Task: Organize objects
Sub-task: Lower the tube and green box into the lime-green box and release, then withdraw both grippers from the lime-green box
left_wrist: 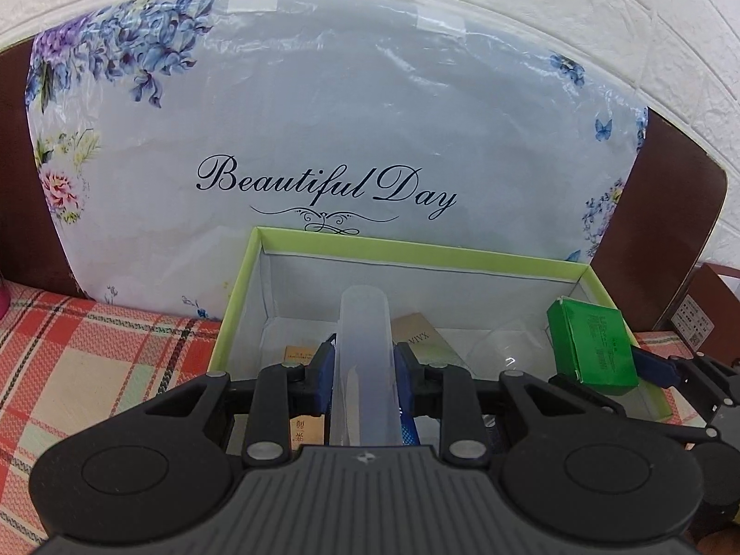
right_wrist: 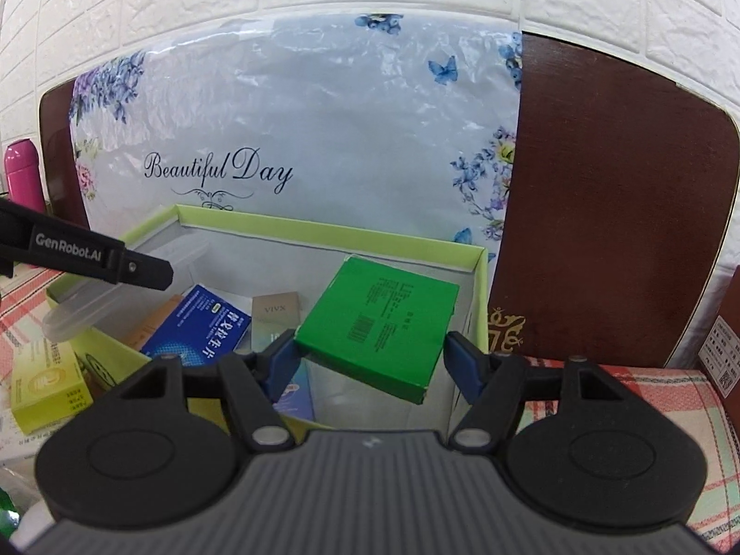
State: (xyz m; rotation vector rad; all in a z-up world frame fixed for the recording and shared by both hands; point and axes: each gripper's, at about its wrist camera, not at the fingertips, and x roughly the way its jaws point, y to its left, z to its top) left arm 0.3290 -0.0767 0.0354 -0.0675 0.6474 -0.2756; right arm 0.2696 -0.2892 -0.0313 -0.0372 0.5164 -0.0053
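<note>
Left gripper point(left_wrist: 363, 365) clenched on a translucent plastic case point(left_wrist: 365, 360), blue pads pressing both long sides; case held lengthwise over the near-left part of the green-rimmed box point(left_wrist: 416, 249), above its contents. Right gripper point(right_wrist: 370, 358) grasping a green carton point(right_wrist: 379, 323) by its left and right edges, carton tilted, hanging over the right half of the box point(right_wrist: 323, 233) near its right wall, not resting on the floor of it. In the left view the same green carton point(left_wrist: 592, 342) sits at the box's right wall, pinched by the other tool.

Inside the box, left side: blue medicine packet point(right_wrist: 199, 323), a grey-beige slim packet point(right_wrist: 275, 319) marked VIVX beside it, an orange one partly hidden. Yellow-green packet point(right_wrist: 46, 384) lies outside the box at its near-left corner on the plaid cloth point(left_wrist: 92, 351). Floral "Beautiful Day" bag point(left_wrist: 323, 115) stands just behind the box's far wall. Pink bottle point(right_wrist: 21, 171) far left.
</note>
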